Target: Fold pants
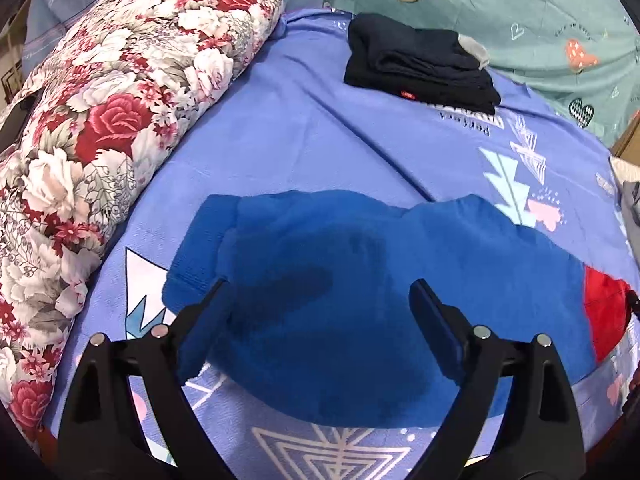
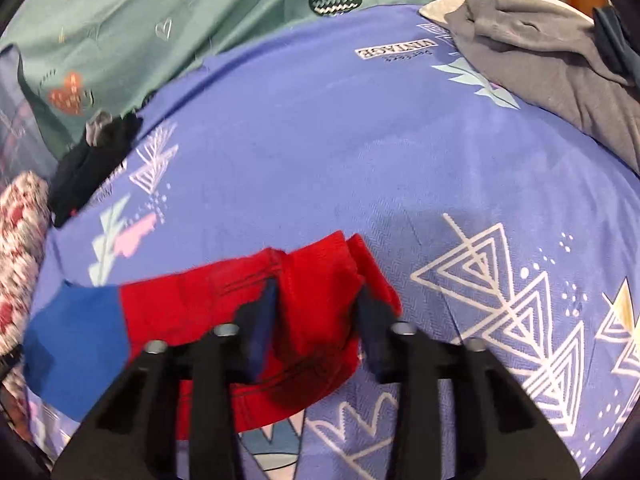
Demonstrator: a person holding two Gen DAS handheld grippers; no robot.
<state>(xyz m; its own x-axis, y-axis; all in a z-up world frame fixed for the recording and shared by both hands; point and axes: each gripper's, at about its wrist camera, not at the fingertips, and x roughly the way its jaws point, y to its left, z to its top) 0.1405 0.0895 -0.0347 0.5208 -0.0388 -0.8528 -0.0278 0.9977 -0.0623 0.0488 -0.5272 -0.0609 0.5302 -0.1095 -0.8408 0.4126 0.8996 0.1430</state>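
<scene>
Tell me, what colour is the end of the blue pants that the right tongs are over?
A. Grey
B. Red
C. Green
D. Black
B: the right tongs straddle the red waistband end of the blue pants.

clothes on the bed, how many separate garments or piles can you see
3: blue-and-red pants under both grippers, folded black garment at the far side, grey garment heaped at the far right; more may be hidden.
</scene>
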